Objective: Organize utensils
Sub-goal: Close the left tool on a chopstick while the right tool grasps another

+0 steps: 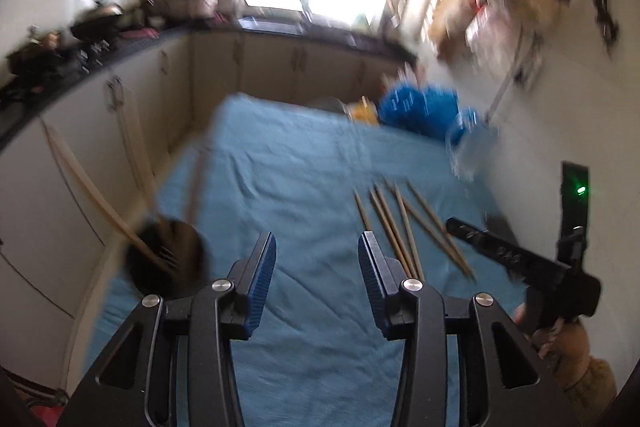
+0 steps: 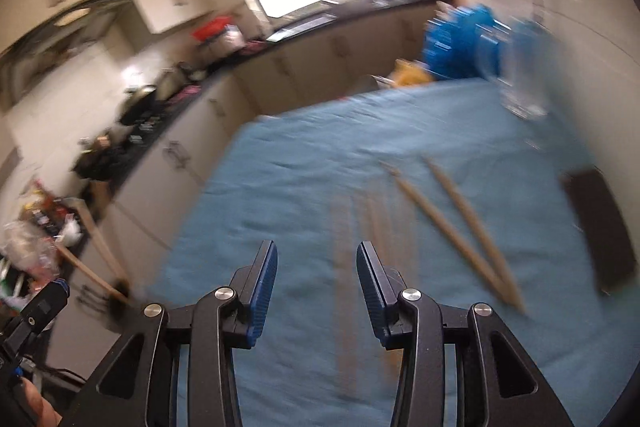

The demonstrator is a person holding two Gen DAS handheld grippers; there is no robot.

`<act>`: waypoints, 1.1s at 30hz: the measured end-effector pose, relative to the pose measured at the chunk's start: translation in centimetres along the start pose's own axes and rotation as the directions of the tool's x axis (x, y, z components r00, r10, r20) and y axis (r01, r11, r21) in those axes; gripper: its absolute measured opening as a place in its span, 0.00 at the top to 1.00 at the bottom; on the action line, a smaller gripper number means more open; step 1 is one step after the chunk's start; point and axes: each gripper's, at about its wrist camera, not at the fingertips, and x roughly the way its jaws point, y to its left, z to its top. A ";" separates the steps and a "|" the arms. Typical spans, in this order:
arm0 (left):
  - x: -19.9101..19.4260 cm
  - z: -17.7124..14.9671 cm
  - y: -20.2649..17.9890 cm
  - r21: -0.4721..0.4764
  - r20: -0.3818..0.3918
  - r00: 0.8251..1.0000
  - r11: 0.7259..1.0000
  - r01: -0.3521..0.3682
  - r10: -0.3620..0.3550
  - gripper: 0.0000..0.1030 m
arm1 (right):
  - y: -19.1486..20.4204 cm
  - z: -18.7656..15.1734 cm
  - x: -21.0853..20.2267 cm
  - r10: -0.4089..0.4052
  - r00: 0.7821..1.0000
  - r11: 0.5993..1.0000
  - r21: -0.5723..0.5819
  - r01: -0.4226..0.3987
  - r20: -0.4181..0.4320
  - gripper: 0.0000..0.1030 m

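Several thin wooden chopsticks (image 1: pixel 404 227) loose on blue cloth-covered table (image 1: pixel 288 171), near right gripper (image 2: pixel 317 267). Both grippers, left gripper (image 1: pixel 318 259) included, parted, empty. Likely light, stiff, prone to rolling; best pinched mid-length.

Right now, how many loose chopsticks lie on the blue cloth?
About 6 chopsticks, fanned together on the blue cloth right of the left gripper; blur and the finger may hide more.
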 end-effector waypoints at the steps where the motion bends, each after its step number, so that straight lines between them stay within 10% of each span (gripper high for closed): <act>1: 1.5 -0.4 -0.8 0.012 -0.035 0.999 1.000 0.008 -0.008 0.60 | -1.3 -0.5 0.0 -0.021 1.000 1.000 0.007 0.021 -0.018 0.56; 17: 18.1 -3.9 -8.0 0.120 -0.324 0.945 0.993 -0.002 0.041 0.65 | -5.6 -2.2 5.9 0.042 0.985 0.999 0.029 -0.038 -0.168 0.58; 24: 20.0 -3.2 -8.8 0.119 -0.330 0.942 0.993 -0.025 0.063 0.92 | -4.2 -0.2 9.8 -0.021 0.982 1.000 -0.023 0.017 -0.189 0.70; 33: 19.3 -3.4 -7.6 0.106 -0.339 0.940 0.994 -0.004 0.040 0.93 | -3.6 0.7 10.8 -0.122 0.973 0.991 -0.083 0.108 -0.194 0.92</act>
